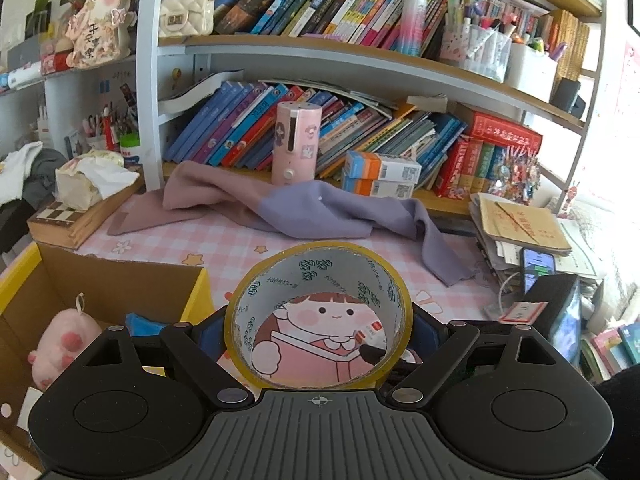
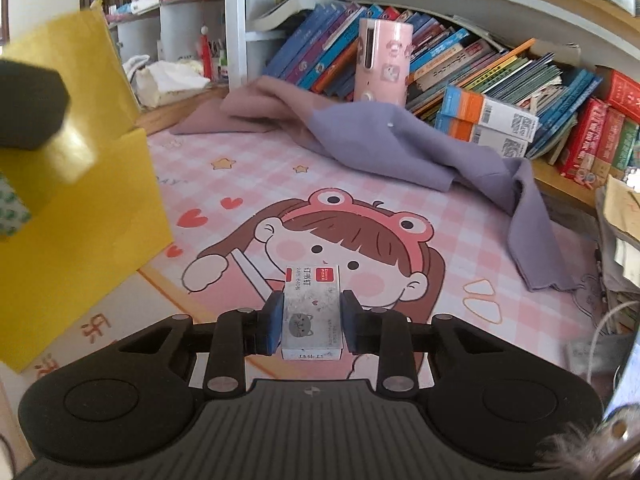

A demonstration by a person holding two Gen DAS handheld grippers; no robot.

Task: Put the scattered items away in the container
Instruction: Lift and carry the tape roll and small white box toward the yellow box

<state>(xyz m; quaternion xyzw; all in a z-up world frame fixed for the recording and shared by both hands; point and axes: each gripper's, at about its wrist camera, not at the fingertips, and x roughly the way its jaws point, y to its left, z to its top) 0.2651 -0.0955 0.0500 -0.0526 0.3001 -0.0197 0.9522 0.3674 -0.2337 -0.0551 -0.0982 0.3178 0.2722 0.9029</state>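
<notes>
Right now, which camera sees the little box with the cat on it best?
The right wrist view. The little staple box fills the middle, clamped between the right gripper pads, its cat picture and red label clear. The left wrist view shows only a small corner of it through the tape roll the left gripper holds.

— What is held in the left claw point(image 1: 319, 336)?

— A roll of yellowish tape point(image 1: 319, 316) is gripped between the blue pads point(image 1: 425, 330), its open core turned toward the camera. Through the core, a cartoon girl printed on the pink checked bench point(image 1: 240, 244) mat is seen.

— And to the left?

— An open cardboard box point(image 1: 120, 280) with yellow edges is seen, with a pink plush toy point(image 1: 60, 344) lying inside it.

— Farther back?

— A purple cloth point(image 1: 304, 208) is draped over the bench, and a pink cylinder point(image 1: 294, 142) is stood upright before leaning books.
</notes>
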